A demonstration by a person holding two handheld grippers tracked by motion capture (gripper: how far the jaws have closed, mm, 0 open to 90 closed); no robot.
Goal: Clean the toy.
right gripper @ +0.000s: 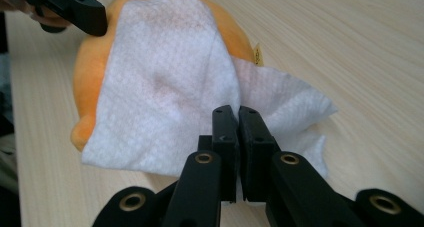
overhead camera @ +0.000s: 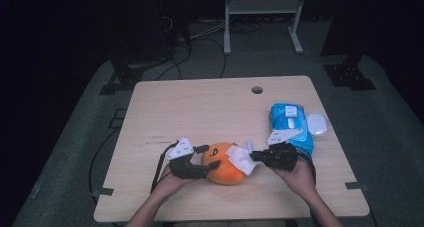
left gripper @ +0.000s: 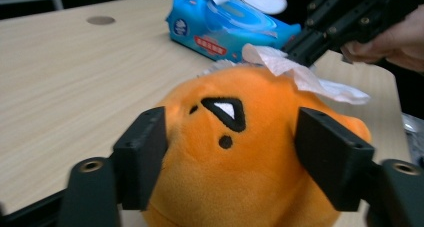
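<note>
With the left gripper (overhead camera: 208, 157) closed on the sides of the orange plush toy (overhead camera: 225, 163) on the tabletop (overhead camera: 200, 107) and the right gripper (overhead camera: 254, 157) pinching a white wipe (overhead camera: 241, 158) draped over it, wiping seems barely begun.

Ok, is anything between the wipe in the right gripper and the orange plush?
Nothing visible: the white wipe, pinched in the right gripper, already drapes on the orange plush, which the left gripper clasps.
</note>
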